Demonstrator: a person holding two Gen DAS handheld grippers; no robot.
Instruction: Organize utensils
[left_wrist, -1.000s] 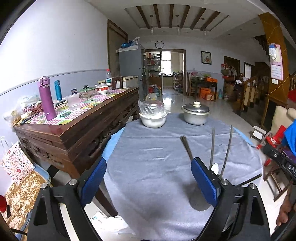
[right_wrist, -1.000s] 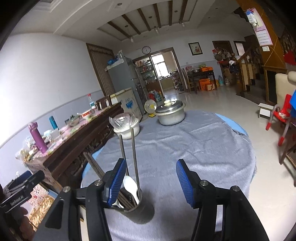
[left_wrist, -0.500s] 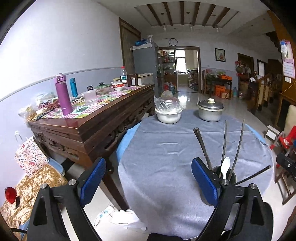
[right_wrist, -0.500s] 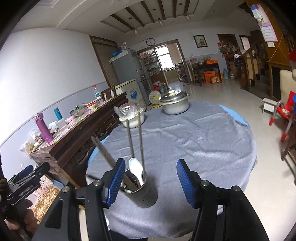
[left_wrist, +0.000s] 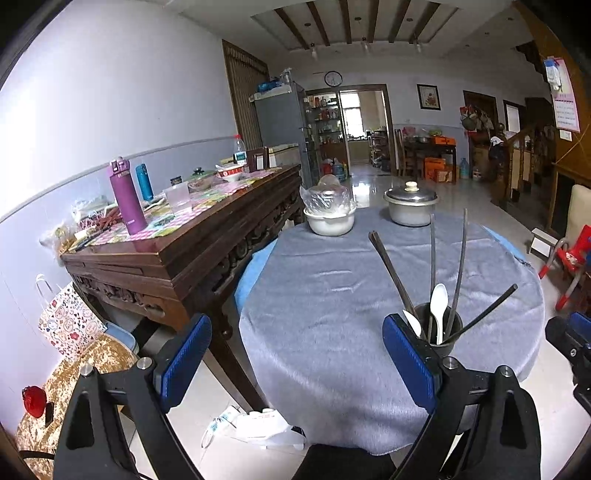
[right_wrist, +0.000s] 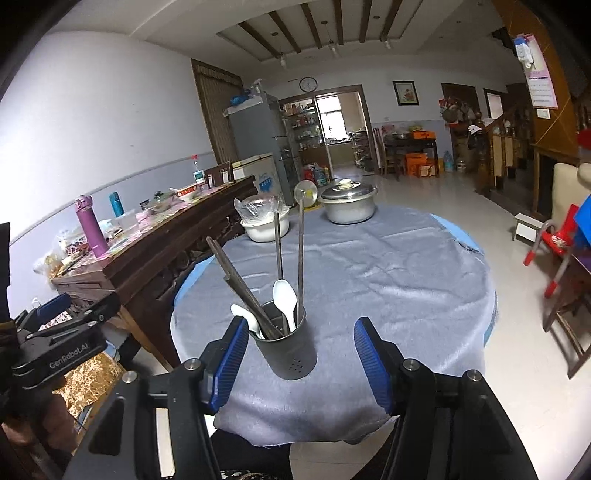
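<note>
Standing upright near the front edge of the desk (right_wrist: 406, 266), the utensil holder (right_wrist: 286, 345) carries chopsticks (right_wrist: 236, 280) and spoons (right_wrist: 284, 295). Right gripper (right_wrist: 299, 363), wide and empty, faces it directly and is nearer. Left gripper (left_wrist: 295, 362), also wide and empty, has it just beyond its right finger.

Grey tablecloth (right_wrist: 369, 266), white spoons (right_wrist: 284, 295), purple flask (left_wrist: 127, 201)

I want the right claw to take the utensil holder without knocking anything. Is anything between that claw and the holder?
Nothing visible. The right claw is open, and the holder stands just ahead, left of the midline, on bare cloth. The left finger sits close to its rim and to a white spoon leaning out that way.
</note>
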